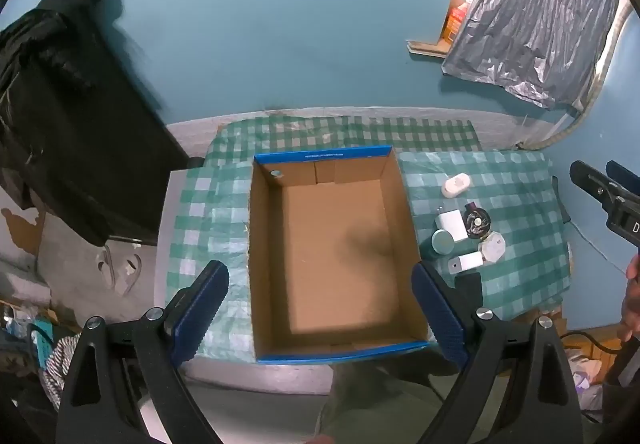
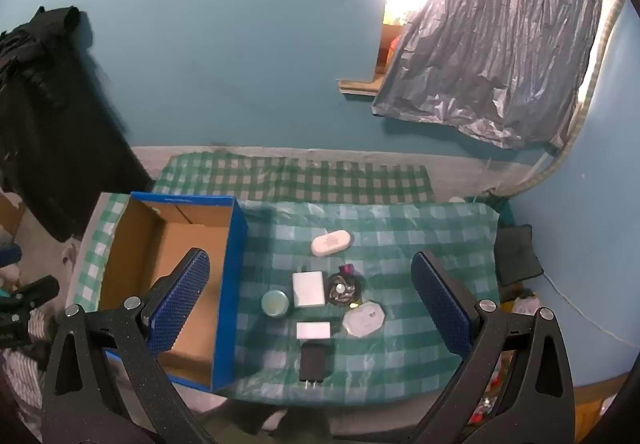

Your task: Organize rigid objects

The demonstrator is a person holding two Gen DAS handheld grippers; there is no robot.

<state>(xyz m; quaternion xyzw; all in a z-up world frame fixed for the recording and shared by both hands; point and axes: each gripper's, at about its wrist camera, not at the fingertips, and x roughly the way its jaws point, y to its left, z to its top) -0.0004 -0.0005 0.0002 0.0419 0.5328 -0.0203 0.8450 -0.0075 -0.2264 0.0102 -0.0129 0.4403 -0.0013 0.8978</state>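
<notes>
An empty cardboard box with blue rims (image 1: 256, 244) (image 2: 228, 284) stands on the checked cloth. Right of it lie small rigid objects: a white oval case (image 2: 331, 243) (image 1: 456, 185), a white charger (image 2: 307, 288) (image 1: 451, 225), a teal round tin (image 2: 274, 303) (image 1: 442, 241), a dark round trinket (image 2: 343, 288) (image 1: 477, 223), a white octagonal box (image 2: 363, 317) (image 1: 493, 247), a small white block (image 2: 313, 330) (image 1: 466, 263) and a black charger (image 2: 313, 362). My left gripper (image 1: 320, 314) is open above the box. My right gripper (image 2: 310, 306) is open above the objects.
The green checked cloth (image 2: 420, 236) covers a small table against a teal wall (image 2: 240, 64). Black fabric (image 1: 72, 104) hangs at the left. A grey plastic sheet (image 2: 492, 56) hangs at the upper right. The right gripper's body (image 1: 608, 200) shows at the left view's right edge.
</notes>
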